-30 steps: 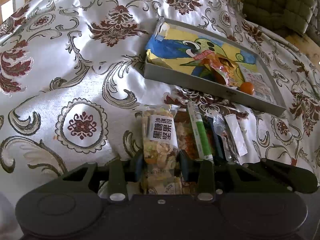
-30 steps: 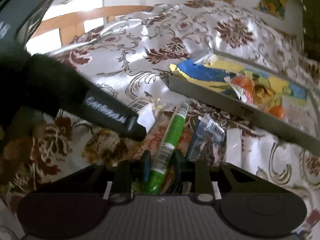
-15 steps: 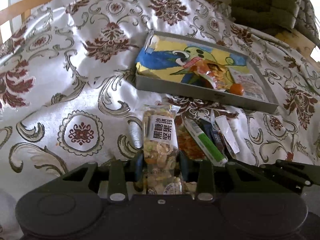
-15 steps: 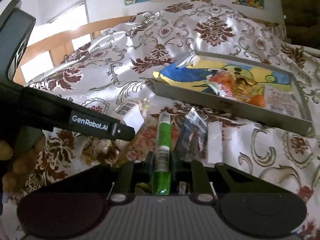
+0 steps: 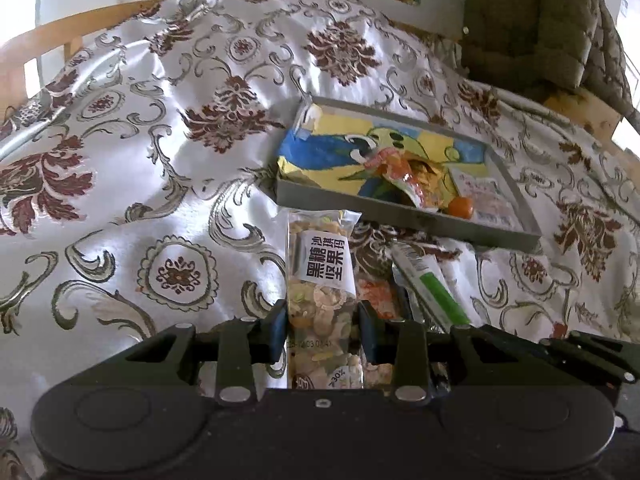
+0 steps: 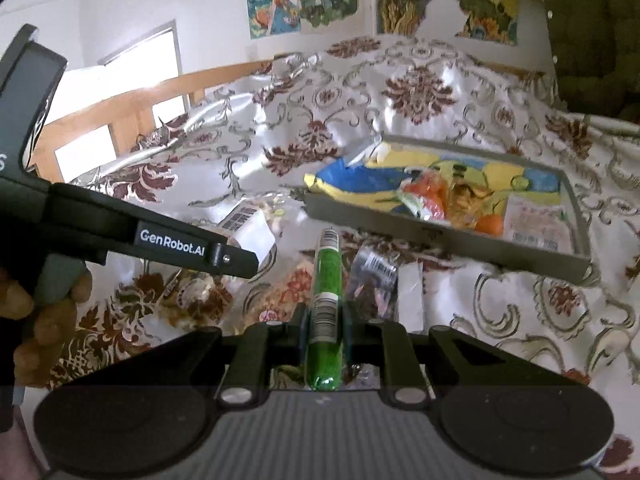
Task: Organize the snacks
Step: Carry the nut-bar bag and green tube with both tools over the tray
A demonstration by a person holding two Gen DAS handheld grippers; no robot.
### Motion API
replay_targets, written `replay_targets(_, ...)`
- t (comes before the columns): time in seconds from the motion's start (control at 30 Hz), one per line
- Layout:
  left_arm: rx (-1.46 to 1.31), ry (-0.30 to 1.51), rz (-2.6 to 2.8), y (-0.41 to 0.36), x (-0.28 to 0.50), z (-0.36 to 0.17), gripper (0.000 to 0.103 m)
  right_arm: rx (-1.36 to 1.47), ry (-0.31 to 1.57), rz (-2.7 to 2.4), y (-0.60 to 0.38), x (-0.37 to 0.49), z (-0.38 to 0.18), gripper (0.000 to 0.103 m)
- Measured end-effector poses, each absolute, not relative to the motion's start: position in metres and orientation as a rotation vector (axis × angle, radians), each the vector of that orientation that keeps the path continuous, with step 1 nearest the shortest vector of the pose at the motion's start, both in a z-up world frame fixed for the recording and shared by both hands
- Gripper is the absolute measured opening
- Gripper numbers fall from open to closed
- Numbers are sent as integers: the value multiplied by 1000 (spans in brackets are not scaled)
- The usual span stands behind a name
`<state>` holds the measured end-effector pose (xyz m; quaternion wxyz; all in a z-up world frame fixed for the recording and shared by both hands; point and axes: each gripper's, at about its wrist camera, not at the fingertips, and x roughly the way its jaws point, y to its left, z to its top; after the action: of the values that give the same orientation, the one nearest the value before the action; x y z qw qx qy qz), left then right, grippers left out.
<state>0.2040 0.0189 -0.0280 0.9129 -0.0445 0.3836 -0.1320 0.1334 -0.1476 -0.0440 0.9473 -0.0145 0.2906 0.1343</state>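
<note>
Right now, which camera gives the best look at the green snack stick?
The right wrist view: the green snack stick runs lengthwise through the right hand-held gripper, barcode label visible. The left wrist view shows only part of it, off to the right behind the nut bar.

Nut snack packet [image 5: 322, 300], left wrist view: white label in black characters, "黑糖坚果" large, a smaller column at the label's right edge too small to read with certainty. Near end of the packet: faint printed date, only partly legible, and "30%" in a small mark.

Left gripper [image 6: 192, 246], seen in right wrist view: "GenRobot.AI" in white on its black arm.

Green stick packet [image 6: 326, 312]: barcodes, digits unreadable.
</note>
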Motion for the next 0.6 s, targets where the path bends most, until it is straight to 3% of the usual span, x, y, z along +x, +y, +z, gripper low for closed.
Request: replay_targets(0.6,-122,695,-376,-20,245,22,38,-83,554,237,-206,178,11,19)
